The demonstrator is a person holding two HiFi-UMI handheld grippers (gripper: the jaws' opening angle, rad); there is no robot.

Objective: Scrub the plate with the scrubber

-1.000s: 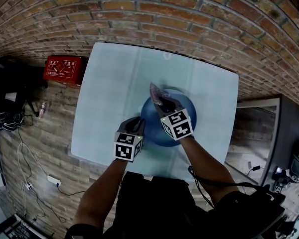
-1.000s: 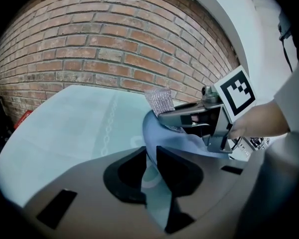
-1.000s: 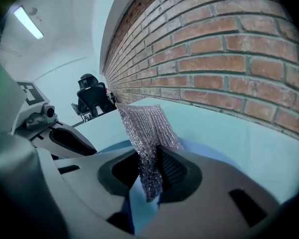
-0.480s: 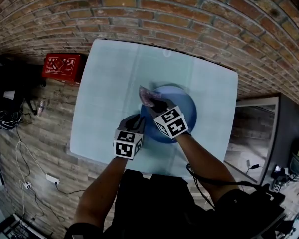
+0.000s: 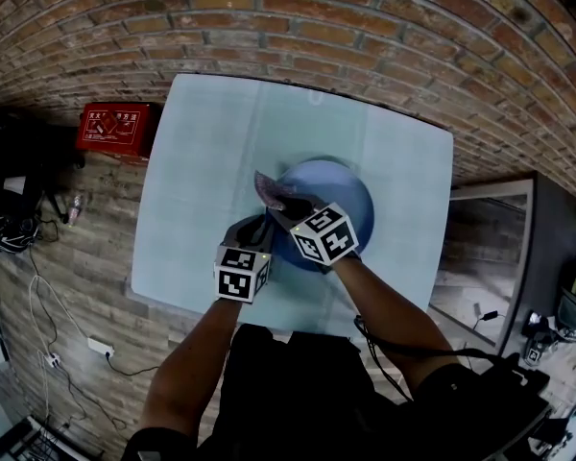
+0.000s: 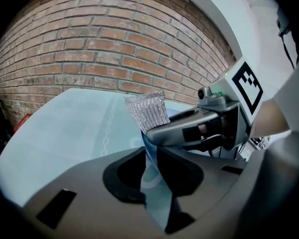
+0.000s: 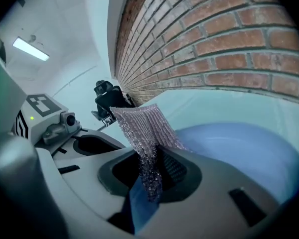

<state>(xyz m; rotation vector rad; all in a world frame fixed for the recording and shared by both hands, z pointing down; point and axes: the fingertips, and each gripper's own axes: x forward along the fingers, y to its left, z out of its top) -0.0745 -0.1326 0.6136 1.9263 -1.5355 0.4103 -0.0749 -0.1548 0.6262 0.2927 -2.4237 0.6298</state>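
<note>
A blue plate (image 5: pixel 341 200) lies on the pale table (image 5: pixel 211 152), right of centre. My left gripper (image 5: pixel 259 230) is shut on the plate's near left rim (image 6: pixel 150 171). My right gripper (image 5: pixel 280 203) is shut on a silvery mesh scrubber (image 5: pixel 267 190), held over the plate's left part. In the right gripper view the scrubber (image 7: pixel 147 133) stands up out of the jaws above the blue plate (image 7: pixel 239 148). The left gripper view shows the scrubber (image 6: pixel 147 111) and the right gripper's body just beyond the rim.
A brick wall (image 5: pixel 365 36) runs behind the table. A red box (image 5: pixel 113 128) sits on the wooden floor left of the table. Cables (image 5: pixel 38 286) lie on the floor at the lower left.
The right gripper has carried the scrubber leftwards across the plate, from its middle to its left edge. The left gripper has kept its hold on the rim.
</note>
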